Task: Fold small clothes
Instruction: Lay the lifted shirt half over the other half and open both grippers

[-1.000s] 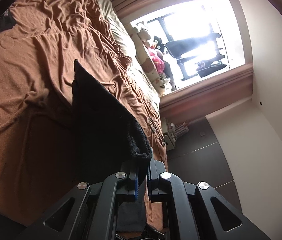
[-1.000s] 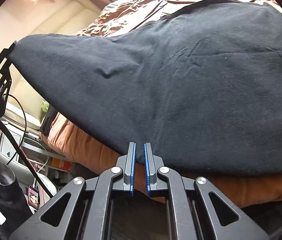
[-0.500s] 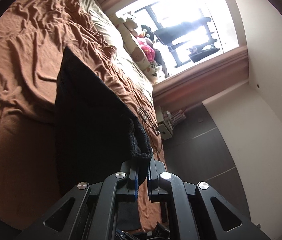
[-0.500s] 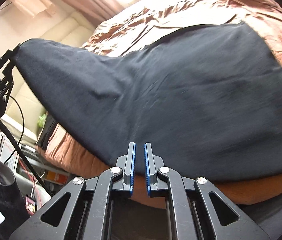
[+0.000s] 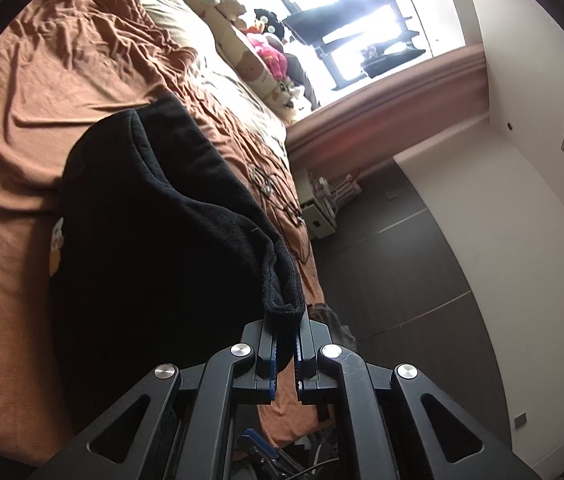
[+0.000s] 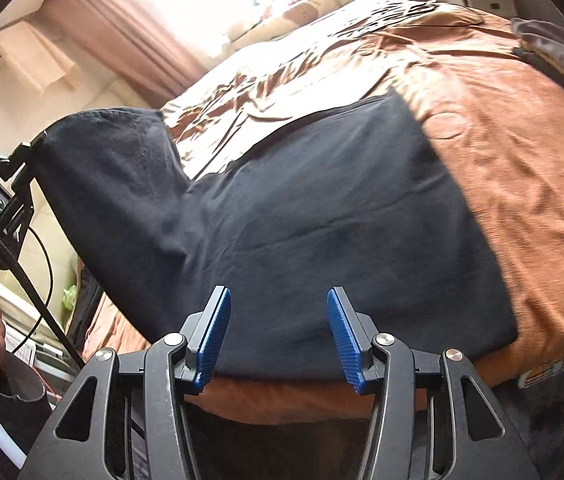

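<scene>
right gripper (image 6: 278,336): fingers (image 6: 214,336) now spread wide, were nearly closed | dark garment (image 6: 321,240): its near edge now lies free on the bed (image 6: 521,184); its lifted corner has swung inward, doubling into a fold | yellow-white print (image 5: 56,252) newly visible

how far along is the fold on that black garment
Partly done. The black garment lies mostly flat on the brown bedspread, its right part spread out. In hand: the left claw is shut on one corner, lifted off the bed. The right claw is open and holds nothing. Left: lay that raised corner over, flatten it, then any further folds.
</scene>
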{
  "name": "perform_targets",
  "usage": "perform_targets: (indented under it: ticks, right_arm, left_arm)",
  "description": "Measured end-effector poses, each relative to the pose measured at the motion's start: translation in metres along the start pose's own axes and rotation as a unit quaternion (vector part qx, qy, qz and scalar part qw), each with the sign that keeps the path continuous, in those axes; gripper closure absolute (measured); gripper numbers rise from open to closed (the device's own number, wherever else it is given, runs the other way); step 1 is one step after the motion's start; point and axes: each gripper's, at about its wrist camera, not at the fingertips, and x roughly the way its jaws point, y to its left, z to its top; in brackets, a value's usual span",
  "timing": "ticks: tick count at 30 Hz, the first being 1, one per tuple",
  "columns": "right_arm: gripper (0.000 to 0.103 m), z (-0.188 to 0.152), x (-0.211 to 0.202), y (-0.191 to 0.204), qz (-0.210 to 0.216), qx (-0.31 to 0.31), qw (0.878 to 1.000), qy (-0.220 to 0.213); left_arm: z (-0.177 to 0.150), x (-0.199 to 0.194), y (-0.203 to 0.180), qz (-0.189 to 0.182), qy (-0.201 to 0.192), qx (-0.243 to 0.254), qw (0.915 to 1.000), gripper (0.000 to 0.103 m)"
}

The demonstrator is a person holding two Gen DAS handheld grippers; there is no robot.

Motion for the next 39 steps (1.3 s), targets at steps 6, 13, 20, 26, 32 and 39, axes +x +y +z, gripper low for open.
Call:
perform_targets:
  ticks: [6,13,20,26,32,39]
  right_arm:
    - [0.055,-0.002,-0.024,-0.029,-0.011,0.026,1.0,-0.012]
    - [0.055,-0.002,-0.046,-0.059,-0.027,0.048,0.998,-0.02]
    - [0.055,0.001,-0.059,-0.087,-0.049,0.075,0.996,-0.021]
    - [0.055,0.001,-0.063,-0.091,-0.054,0.086,0.995,-0.016]
    - [0.055,0.006,-0.055,-0.08,-0.05,0.072,0.996,-0.008]
    - [0.054,0.018,-0.029,-0.064,-0.035,0.054,0.998,0.008]
  left_arm:
    - [-0.018,0.039,-0.007,0.002,0.036,0.006,0.9993,0.097]
    - [-0.044,0.091,-0.012,0.011,0.086,0.013,0.9961,0.097]
    - [-0.071,0.132,0.003,0.013,0.137,-0.007,0.9905,0.097]
    - [-0.08,0.151,0.026,0.02,0.188,-0.045,0.981,0.034]
    - [-0.065,0.125,0.04,0.027,0.166,-0.043,0.9849,0.016]
    - [-0.043,0.103,0.072,0.062,0.137,-0.058,0.987,0.016]
